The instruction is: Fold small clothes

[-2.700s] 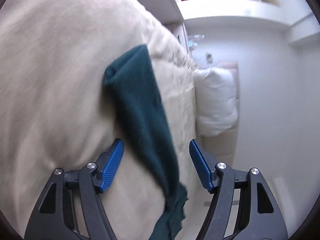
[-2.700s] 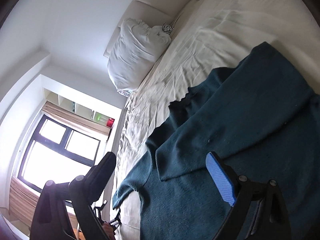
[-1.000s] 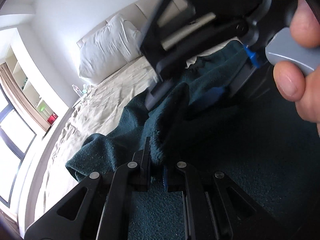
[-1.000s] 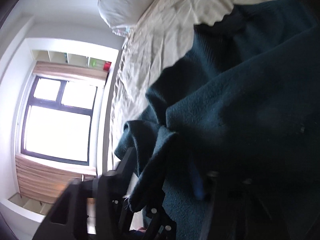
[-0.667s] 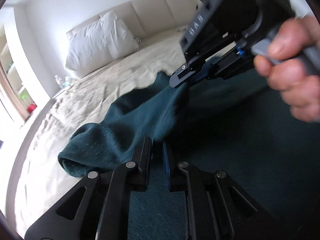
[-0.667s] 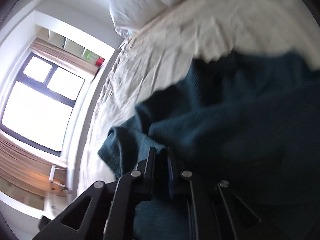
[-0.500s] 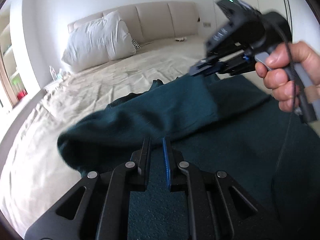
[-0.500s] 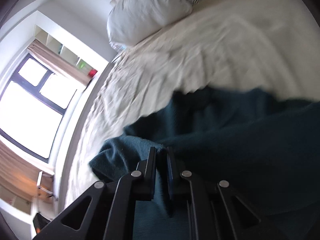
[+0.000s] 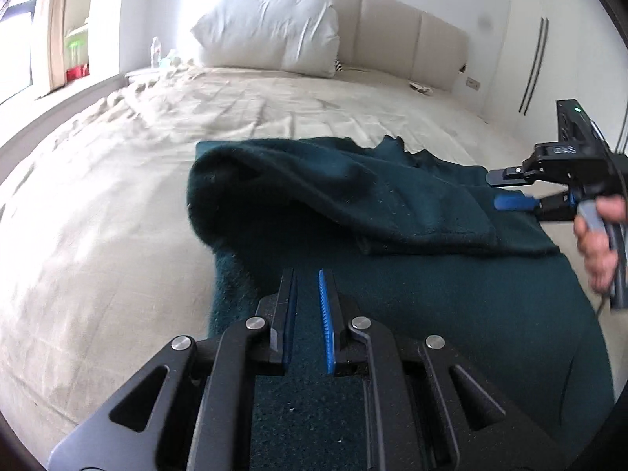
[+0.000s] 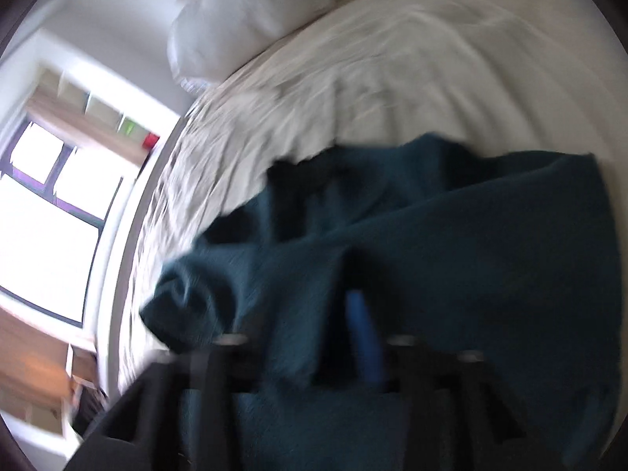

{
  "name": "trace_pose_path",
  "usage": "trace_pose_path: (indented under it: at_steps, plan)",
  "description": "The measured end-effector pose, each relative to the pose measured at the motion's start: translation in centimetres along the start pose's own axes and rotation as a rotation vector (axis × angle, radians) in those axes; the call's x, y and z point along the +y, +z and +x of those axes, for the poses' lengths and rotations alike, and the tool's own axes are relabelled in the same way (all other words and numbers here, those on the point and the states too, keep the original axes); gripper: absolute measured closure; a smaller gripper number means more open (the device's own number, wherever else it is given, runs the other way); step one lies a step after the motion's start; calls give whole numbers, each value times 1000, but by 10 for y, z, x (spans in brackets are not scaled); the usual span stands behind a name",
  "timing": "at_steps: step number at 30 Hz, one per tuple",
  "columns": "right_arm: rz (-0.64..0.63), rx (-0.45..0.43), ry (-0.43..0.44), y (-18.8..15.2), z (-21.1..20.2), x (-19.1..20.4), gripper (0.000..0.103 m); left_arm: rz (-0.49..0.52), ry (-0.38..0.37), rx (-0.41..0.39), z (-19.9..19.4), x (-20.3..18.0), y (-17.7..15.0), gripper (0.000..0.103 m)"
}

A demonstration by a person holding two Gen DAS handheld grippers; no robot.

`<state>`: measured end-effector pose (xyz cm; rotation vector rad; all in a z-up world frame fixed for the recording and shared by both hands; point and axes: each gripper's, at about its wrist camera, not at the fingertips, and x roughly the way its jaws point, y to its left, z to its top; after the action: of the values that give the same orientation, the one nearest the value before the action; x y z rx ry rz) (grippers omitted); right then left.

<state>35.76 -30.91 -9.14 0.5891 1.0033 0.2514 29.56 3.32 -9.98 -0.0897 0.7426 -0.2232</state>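
Motion blur smears my right wrist view. Dark green garment (image 9: 392, 235) lies on the bed (image 9: 117, 196), sleeve folded across. Left gripper (image 9: 306, 274) fingers slightly apart, empty. Right gripper (image 9: 506, 190) fingers apart at the sleeve edge; contact unclear.

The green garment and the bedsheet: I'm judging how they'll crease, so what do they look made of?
The green garment looks like thick knit or fleece: matte, fuzzy nap with lint specks. The bedsheet looks like thin woven cotton or linen: matte beige with fine wrinkles.
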Motion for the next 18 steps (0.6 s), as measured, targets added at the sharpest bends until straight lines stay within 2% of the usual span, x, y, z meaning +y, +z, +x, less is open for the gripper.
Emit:
trace_pose_path:
  at_steps: [3, 5, 7, 8, 9, 11, 12, 15, 18]
  plan:
    - [1, 53, -44, -7, 17, 9, 39, -23, -3, 24, -7, 2, -6, 92]
    - [68, 67, -95, -8, 25, -2, 39, -33, -8, 20, -11, 1, -9, 92]
    - [114, 72, -78, -10, 30, -10, 45, -35, -8, 24, -11, -1, -10, 92]
    - [97, 70, -84, -10, 32, -9, 54, -35, -5, 33, -8, -1, -10, 92]
    - [59, 75, -94, -10, 35, -4, 71, -36, -4, 41, -9, -1, -12, 92]
    - [15, 94, -87, -9, 39, 5, 90, -44, -7, 53, -6, 2, -12, 92]
    - [-4, 89, -93, -10, 36, 7, 93, -51, -9, 54, -4, 2, -11, 92]
    - [-98, 39, -120, -7, 19, 19, 94, -95, -29, 61, 1, 11, -10, 92]
    - [-118, 6, -179, 2, 2, 8, 94, -164, -56, 68, 2, 24, -9, 92]
